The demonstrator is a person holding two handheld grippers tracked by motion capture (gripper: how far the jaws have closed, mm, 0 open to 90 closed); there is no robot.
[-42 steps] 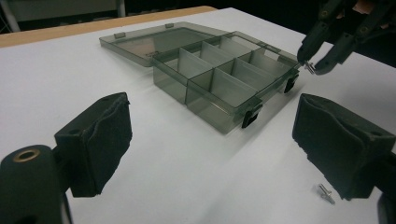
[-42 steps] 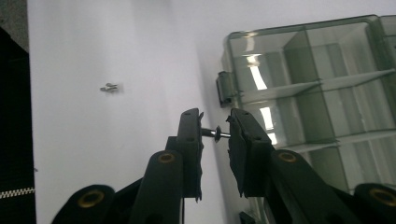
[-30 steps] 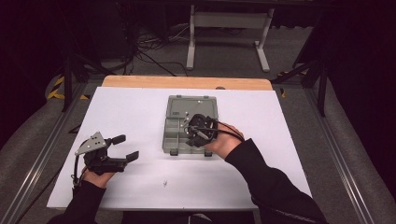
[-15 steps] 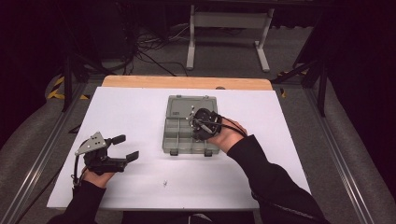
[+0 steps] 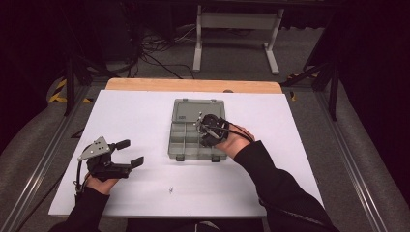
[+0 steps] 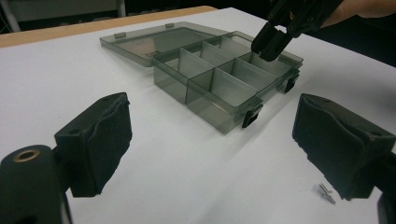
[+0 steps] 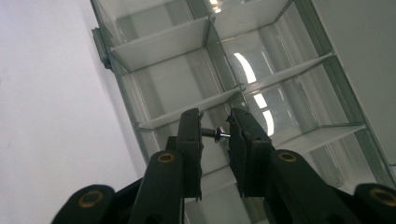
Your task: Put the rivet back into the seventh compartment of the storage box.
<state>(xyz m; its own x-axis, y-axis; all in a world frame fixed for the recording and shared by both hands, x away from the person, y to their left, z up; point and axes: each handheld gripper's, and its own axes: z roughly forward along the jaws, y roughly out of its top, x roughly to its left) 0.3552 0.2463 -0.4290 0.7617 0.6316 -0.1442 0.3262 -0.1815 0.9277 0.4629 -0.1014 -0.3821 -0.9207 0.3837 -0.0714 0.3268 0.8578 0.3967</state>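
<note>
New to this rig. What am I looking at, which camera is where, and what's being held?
A person works at a white table with a hand-held two-jaw gripper in each hand. The high view looks down from above; each gripper view rides on its own gripper and looks along its jaws. The right gripper pinches a small screw over an open compartment box. The left gripper rests open on the table, holding nothing. A second screw lies loose beside it.

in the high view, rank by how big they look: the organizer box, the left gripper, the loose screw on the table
1. organizer box, open with its lid laid flat: clearly largest.
2. left gripper, jaws apart: smaller, though it sits nearer the camera, which flatters it.
3. loose screw on the white table: a tiny speck, smallest.
</note>
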